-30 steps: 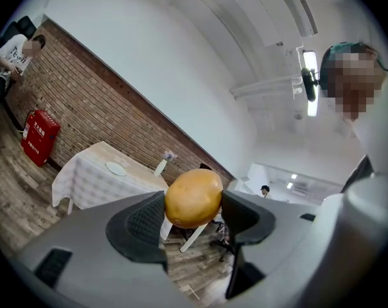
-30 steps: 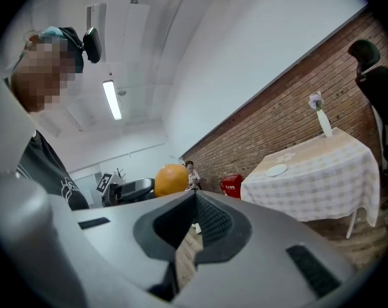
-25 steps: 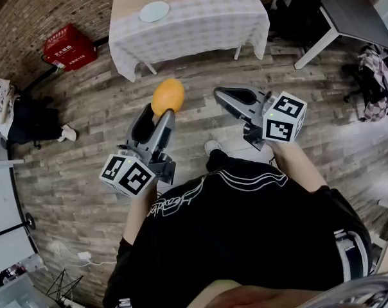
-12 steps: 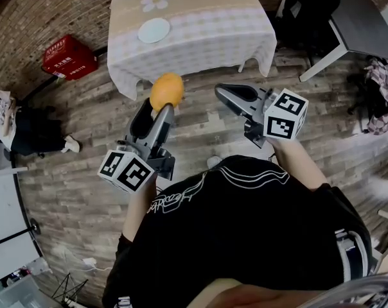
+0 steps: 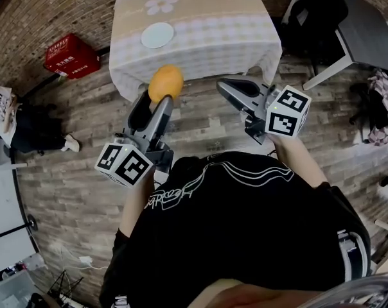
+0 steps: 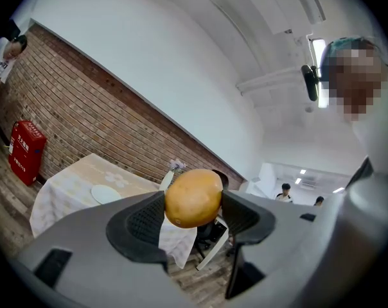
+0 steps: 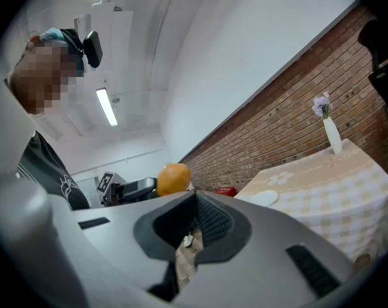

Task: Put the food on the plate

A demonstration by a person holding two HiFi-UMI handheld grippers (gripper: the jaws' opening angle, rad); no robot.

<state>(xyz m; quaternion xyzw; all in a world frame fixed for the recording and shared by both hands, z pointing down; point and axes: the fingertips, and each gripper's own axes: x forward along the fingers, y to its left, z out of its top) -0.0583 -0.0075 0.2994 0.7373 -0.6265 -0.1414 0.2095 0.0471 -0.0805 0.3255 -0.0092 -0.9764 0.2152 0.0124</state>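
Left gripper (image 5: 157, 101): jaws are clamped on a round orange-yellow food item (image 5: 166, 83), which is pinched at its two sides between the ribbed pads, as is seen in the left gripper view (image 6: 193, 197). The food item is held in the air over the wooden floor (image 5: 72, 165); in the head view it is seen just in front of the near edge of the tabletop (image 5: 213, 18) and well apart from the plate (image 5: 157, 35). Right gripper (image 5: 227, 86): jaws are brought together at the tips and nothing is held between them; only a sliver of floor is seen through the gap behind the tips in the right gripper view (image 7: 194, 197). The right gripper is carried beside the left one, at about the same height, with both pointed toward the tabletop. The tabletop is covered by a pale checked cloth (image 5: 245, 40) with a flower print, and the white plate lies on its left part. A vase (image 7: 331, 133) with flowers is noted at the far end of the tabletop in the right gripper view. A red box (image 5: 69, 52) is recorded on the floor by the brick wall (image 6: 85, 108), left of the tabletop.
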